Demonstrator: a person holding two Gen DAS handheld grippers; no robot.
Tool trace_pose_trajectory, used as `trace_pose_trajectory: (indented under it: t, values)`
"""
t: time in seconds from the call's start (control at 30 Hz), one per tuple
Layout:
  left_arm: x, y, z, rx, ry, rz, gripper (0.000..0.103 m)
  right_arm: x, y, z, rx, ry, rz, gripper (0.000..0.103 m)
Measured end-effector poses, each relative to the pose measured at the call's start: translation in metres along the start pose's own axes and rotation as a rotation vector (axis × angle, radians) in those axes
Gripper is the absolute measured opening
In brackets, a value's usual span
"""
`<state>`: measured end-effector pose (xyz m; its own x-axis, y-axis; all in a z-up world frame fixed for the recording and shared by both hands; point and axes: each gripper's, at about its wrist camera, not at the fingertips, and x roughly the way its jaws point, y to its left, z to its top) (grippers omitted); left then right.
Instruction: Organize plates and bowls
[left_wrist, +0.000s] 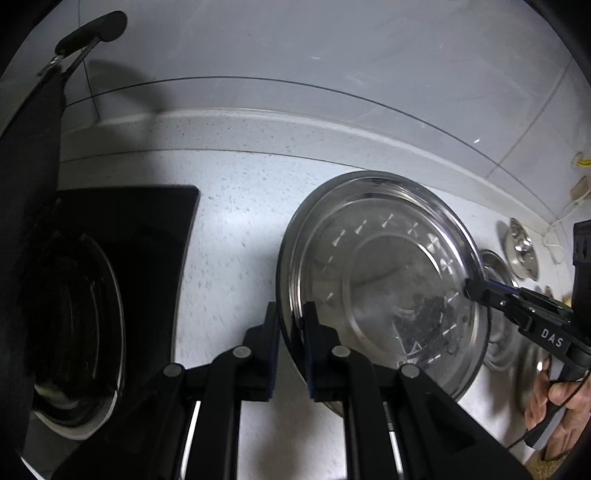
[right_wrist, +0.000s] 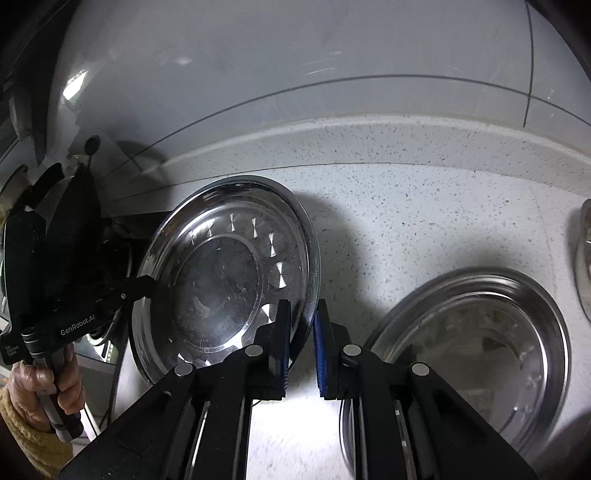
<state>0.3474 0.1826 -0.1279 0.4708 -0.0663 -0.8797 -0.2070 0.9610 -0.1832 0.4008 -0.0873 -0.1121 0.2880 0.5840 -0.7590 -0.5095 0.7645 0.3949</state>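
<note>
A steel plate with a starburst pattern is held tilted above the white speckled counter; it also shows in the right wrist view. My left gripper is shut on its left rim. My right gripper is shut on its right rim, and shows in the left wrist view at the plate's right edge. My left gripper shows in the right wrist view at the plate's left edge. A second steel plate lies on the counter to the right.
A black stove with a pot on it lies to the left, and a dark pan with a handle stands at the far left. Small steel dishes sit at the right by the wall. A backsplash ledge runs behind.
</note>
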Motion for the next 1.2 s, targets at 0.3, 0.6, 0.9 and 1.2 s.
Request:
trace_pose_trajectory:
  t: [0.3, 0.6, 0.9, 1.2]
  values:
    - [-0.034, -0.020, -0.034, 0.033, 0.016, -0.073, 0.011, -0.027, 0.014, -0.031, -0.026, -0.007, -0.026, 0.011]
    - [-0.087, -0.014, -0.098, 0.033, -0.002, -0.136, 0.011, -0.065, 0.034, -0.084, -0.016, -0.022, -0.033, 0.011]
    - [-0.141, 0.026, -0.169, -0.033, 0.009, -0.199, 0.011, -0.096, 0.078, -0.143, -0.060, -0.001, -0.003, 0.011]
    - [-0.153, 0.054, -0.220, -0.070, 0.049, -0.208, 0.011, -0.104, 0.112, -0.195, -0.079, 0.043, 0.026, 0.011]
